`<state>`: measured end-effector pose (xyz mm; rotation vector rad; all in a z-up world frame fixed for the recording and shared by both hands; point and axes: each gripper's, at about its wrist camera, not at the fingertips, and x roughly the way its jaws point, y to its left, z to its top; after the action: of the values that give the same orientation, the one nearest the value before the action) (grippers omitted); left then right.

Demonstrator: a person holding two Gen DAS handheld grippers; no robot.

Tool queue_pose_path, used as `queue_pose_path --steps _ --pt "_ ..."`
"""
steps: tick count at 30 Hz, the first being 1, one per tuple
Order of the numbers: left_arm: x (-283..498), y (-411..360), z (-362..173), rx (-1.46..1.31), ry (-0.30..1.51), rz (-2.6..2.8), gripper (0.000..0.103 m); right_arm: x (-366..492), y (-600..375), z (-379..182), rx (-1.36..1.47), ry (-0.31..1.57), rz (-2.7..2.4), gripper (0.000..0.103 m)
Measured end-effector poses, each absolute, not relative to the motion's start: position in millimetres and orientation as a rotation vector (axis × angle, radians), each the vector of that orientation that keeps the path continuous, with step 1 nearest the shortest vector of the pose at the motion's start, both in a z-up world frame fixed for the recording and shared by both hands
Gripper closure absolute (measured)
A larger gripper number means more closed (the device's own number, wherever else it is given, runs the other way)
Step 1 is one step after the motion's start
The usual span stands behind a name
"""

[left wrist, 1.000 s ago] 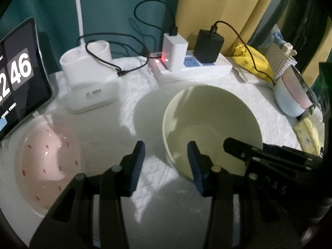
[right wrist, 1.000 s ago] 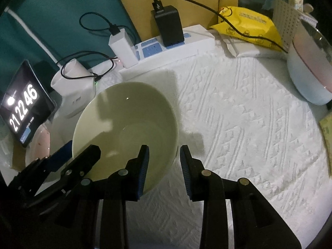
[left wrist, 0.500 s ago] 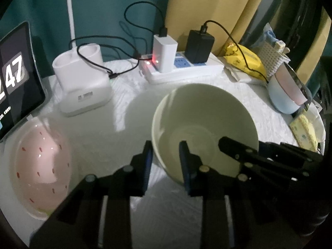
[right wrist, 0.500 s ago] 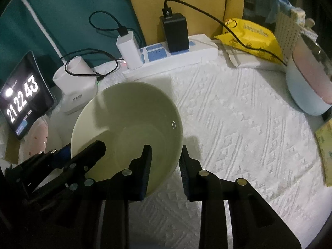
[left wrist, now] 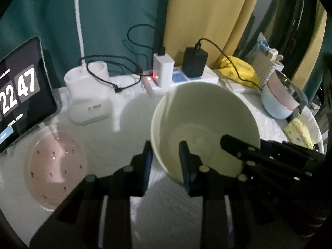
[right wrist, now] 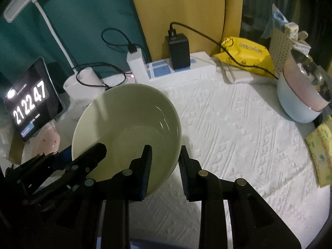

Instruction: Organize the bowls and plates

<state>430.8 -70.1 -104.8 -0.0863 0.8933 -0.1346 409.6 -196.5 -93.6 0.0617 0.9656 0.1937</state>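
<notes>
- The pale green bowl is seen in the middle of the white table, tipped a little.
- Its rim is pinched by the left gripper at about 7 o'clock, one finger inside and one outside.
- Its rim is also pinched by the right gripper at about 5 o'clock, the same way.
- A pink spotted plate is seen lying at 9 o'clock, apart from the bowl.
- A stack of bowls is seen at 2 o'clock, near the table edge.
- A power strip is seen at 12 o'clock, and a clock screen at 10 o'clock.
</notes>
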Motion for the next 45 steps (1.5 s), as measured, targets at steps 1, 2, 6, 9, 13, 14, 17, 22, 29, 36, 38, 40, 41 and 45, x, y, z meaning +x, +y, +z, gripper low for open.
queue_pose_path --steps 1,2,6,9,13,14,17,22,29,36,38,40,41,45 --pt "428 -69 -101 -0.085 0.883 -0.133 0.077 408 -196 -91 0.063 0.959 0.193 0.076" --pt "426 -69 -98 -0.083 0.874 -0.130 0.077 406 -195 -88 0.063 0.953 0.193 0.076" --pt "418 -68 -87 -0.083 0.850 -0.129 0.077 396 -193 -75 0.056 0.919 0.200 0.076" --pt "411 -67 -80 -0.084 0.836 -0.132 0.077 390 -195 -69 0.057 0.906 0.201 0.076" --pt "401 -67 -72 -0.085 0.819 -0.138 0.077 379 -197 -61 0.053 0.887 0.201 0.076" --pt "398 -67 -69 -0.083 0.813 -0.140 0.077 377 -198 -59 0.053 0.882 0.200 0.076" --pt "391 -68 -63 -0.082 0.803 -0.143 0.077 370 -199 -53 0.053 0.868 0.198 0.076" --pt "380 -70 -55 -0.081 0.788 -0.146 0.077 359 -200 -44 0.053 0.850 0.196 0.076" --pt "366 -72 -47 -0.080 0.772 -0.153 0.077 346 -202 -37 0.055 0.834 0.195 0.076" --pt "354 -75 -42 -0.078 0.765 -0.158 0.077 331 -207 -33 0.059 0.825 0.193 0.076" --pt "350 -76 -41 -0.082 0.765 -0.160 0.077 326 -208 -31 0.060 0.823 0.193 0.076" --pt "345 -77 -41 -0.081 0.764 -0.162 0.077 322 -209 -30 0.060 0.820 0.194 0.076" --pt "343 -78 -41 -0.080 0.762 -0.162 0.077 318 -210 -30 0.061 0.818 0.193 0.076" --pt "335 -81 -42 -0.077 0.764 -0.167 0.077 310 -214 -29 0.062 0.816 0.190 0.076"
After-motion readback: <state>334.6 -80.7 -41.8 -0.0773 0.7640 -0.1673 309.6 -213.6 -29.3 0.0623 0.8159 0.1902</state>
